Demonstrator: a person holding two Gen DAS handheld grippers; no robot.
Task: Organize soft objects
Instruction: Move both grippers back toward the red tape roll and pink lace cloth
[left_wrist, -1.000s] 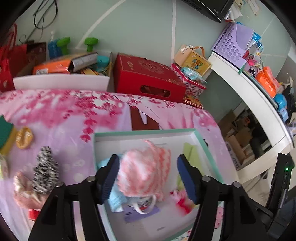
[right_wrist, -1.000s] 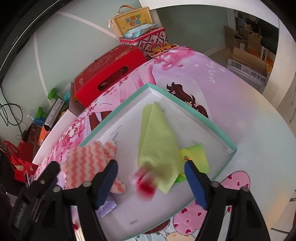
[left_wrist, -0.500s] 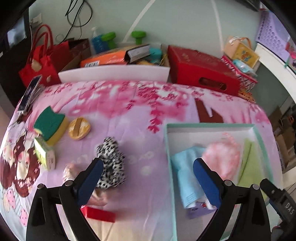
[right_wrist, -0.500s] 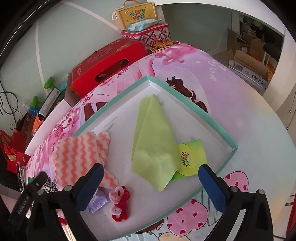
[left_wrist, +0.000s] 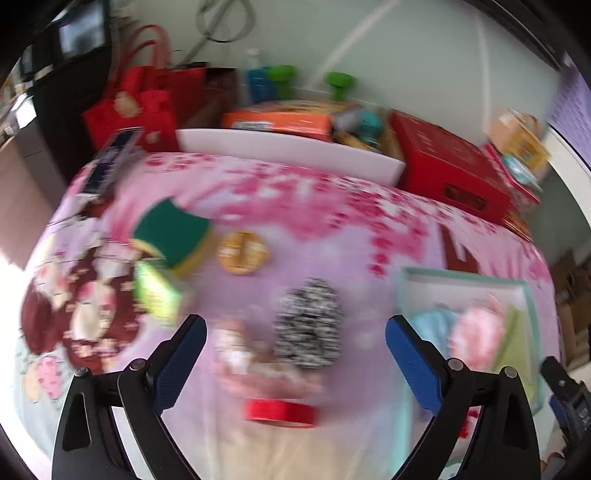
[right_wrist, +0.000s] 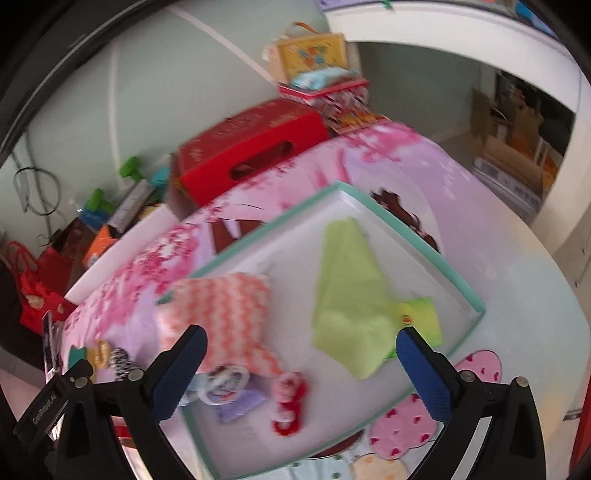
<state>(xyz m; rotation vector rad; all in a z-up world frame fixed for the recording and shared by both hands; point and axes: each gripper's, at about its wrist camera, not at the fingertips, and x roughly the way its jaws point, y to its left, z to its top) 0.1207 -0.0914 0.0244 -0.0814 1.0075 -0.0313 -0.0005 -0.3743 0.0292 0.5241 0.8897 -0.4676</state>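
Note:
My left gripper (left_wrist: 295, 343) is open and empty above the table, just short of a black-and-white spotted soft item (left_wrist: 308, 325) and a pale pink soft item (left_wrist: 243, 354). The teal-rimmed white tray (right_wrist: 421, 243) holds a pink zigzag cloth (right_wrist: 225, 310), a light green cloth (right_wrist: 351, 295), a light blue cloth (left_wrist: 432, 325), a purple item (right_wrist: 236, 402) and a red-and-pink soft toy (right_wrist: 288, 402). My right gripper (right_wrist: 301, 354) is open and empty over the tray's near part, above that toy.
On the pink tablecloth to the left lie a green-and-yellow sponge (left_wrist: 173, 232), a round yellow item (left_wrist: 242, 253), a green packet (left_wrist: 157, 293) and a red flat object (left_wrist: 280, 411). A red box (left_wrist: 450, 173) and clutter stand behind the table.
My left gripper has swung left from over the tray to above the spotted item. My right gripper opened, and the red-and-pink toy now lies in the tray.

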